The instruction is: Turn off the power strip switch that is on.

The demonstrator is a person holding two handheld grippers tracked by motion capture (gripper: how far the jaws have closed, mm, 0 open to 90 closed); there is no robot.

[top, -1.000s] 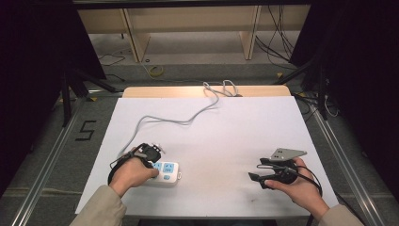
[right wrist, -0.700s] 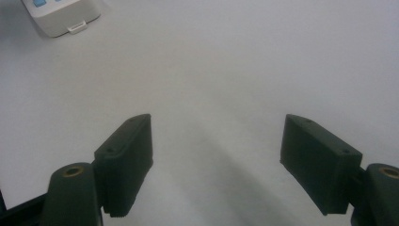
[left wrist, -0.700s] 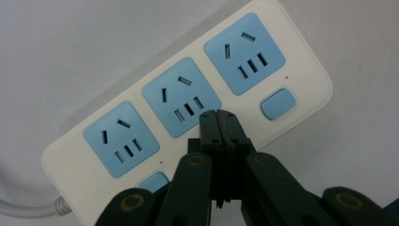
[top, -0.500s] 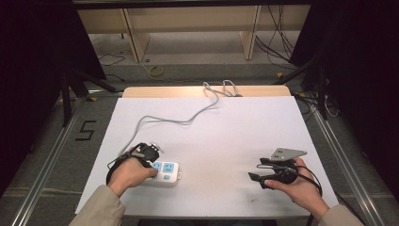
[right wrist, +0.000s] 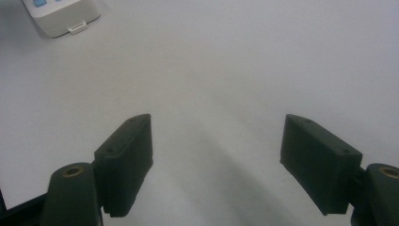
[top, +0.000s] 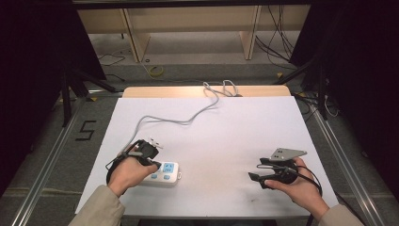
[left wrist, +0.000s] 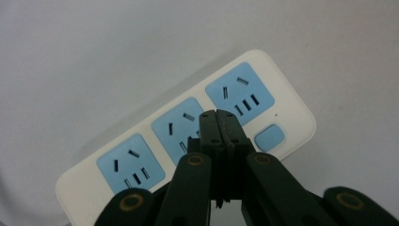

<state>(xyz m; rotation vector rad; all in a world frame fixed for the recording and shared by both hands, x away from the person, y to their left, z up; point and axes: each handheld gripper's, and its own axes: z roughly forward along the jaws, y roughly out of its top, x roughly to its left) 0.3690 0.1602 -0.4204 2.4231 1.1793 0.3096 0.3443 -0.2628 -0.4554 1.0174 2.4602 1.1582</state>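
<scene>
A white power strip point(top: 164, 173) with three blue sockets and a blue button point(left wrist: 270, 137) lies near the table's front left. My left gripper point(top: 151, 161) is shut with nothing between its jaws. In the left gripper view its closed tips point(left wrist: 219, 116) sit over the strip's point(left wrist: 188, 141) middle socket; whether they touch it I cannot tell. A white plug point(top: 154, 142) lies just behind that hand. My right gripper point(top: 258, 179) rests at the front right and points left, with its jaws wide open point(right wrist: 216, 141) over bare white table. The strip's end point(right wrist: 61, 16) shows far off at that view's upper left.
A grey cable point(top: 188, 118) runs from beside the left hand across the white table top point(top: 244, 127) to a loop point(top: 226, 87) at the wooden back edge point(top: 188, 91). Metal rails point(top: 51, 155) flank the table. A "5" mark point(top: 85, 130) is on the floor at left.
</scene>
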